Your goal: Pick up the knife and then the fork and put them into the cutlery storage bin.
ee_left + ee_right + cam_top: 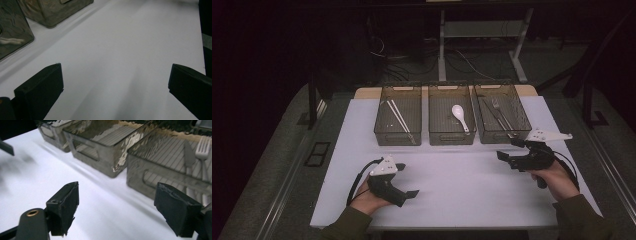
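Three smoky see-through bins stand in a row at the back of the white table (457, 185). Chopsticks (399, 120) lie in the left bin (397, 138), a white spoon (459, 116) in the middle bin (451, 137), a knife (491, 114) and fork (500, 113) in the right bin (498, 136). My left gripper (408, 179) rests low at the front left, open over bare table (115, 82). My right gripper (508, 149) hovers just in front of the right bin, open and empty (116, 205), with the fork (203, 152) and knife (189, 155) beyond its jaws.
The table's front edge runs just behind both hands. Dark floor, cables and desk legs (442, 50) lie past the bins. A wide stretch of white surface separates the two grippers.
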Tool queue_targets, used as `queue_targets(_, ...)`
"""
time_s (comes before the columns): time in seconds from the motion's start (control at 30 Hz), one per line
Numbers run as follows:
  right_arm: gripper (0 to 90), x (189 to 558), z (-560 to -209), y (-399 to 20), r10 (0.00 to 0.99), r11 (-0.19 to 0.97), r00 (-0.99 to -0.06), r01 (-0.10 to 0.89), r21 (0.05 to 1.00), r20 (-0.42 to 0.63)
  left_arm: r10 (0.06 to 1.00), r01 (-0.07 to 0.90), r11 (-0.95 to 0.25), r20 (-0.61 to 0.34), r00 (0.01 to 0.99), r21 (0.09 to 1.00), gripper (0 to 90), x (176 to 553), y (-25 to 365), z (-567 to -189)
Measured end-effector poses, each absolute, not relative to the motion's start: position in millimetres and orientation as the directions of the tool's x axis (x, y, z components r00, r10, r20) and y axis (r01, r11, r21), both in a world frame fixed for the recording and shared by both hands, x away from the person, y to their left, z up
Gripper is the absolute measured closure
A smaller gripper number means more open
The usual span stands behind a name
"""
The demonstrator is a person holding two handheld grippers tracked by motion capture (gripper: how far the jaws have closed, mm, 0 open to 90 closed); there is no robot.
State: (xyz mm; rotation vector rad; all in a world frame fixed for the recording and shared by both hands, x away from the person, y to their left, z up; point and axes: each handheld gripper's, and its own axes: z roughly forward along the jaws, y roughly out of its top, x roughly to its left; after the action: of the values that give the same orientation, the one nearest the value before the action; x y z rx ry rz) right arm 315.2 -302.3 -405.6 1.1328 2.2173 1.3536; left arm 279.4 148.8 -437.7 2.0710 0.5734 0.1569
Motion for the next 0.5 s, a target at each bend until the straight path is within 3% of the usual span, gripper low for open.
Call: queue_targets(0.5,19.6,288,-421,-300,0.726,0.259,-0.673,0.462,0.848,0.145,0.455,0.334,-0.444,-0.112,0.884,0.831,0.0,279,149,-437)
